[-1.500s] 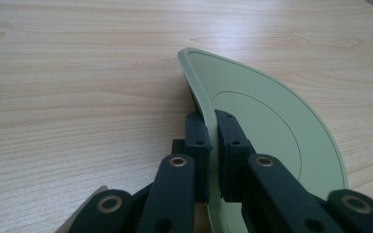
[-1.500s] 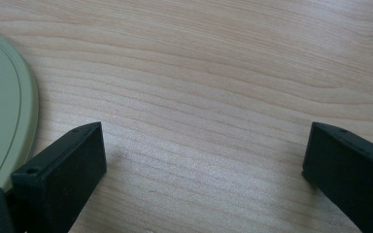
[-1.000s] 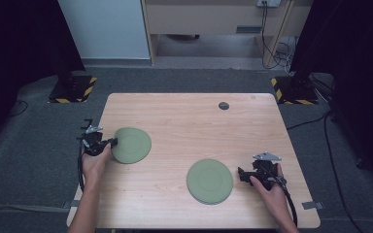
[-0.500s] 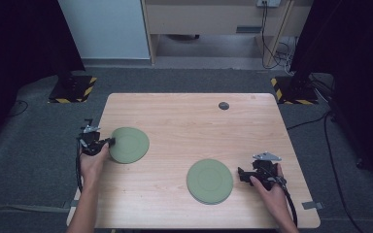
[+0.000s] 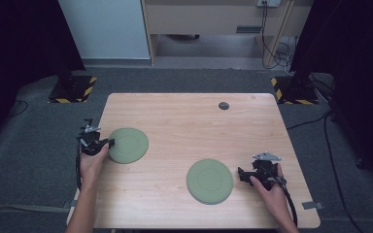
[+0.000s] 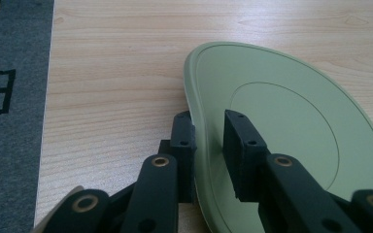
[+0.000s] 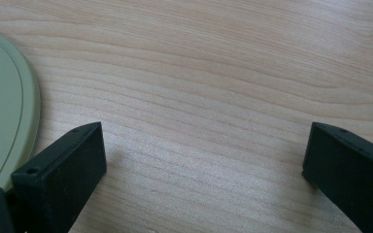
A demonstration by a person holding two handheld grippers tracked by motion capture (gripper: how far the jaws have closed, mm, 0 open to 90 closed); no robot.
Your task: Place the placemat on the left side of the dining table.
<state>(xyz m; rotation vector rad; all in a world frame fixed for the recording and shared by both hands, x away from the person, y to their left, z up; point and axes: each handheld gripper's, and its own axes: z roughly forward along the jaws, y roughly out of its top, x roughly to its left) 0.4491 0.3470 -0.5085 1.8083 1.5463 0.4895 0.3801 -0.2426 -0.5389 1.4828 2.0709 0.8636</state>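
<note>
Plate rim (image 6: 194, 102) — between left fingers (image 6: 182, 138)

On the tabletop (image 5: 184, 131), one plate (image 5: 128, 145) lay left of and slightly behind the other plate (image 5: 209, 181). A small disc (image 5: 224, 106) sat well behind that second plate, near the far edge. The left gripper (image 5: 108, 142) straddled the first plate's left rim; the right gripper (image 5: 241, 175) stood just right of the second plate.
</note>
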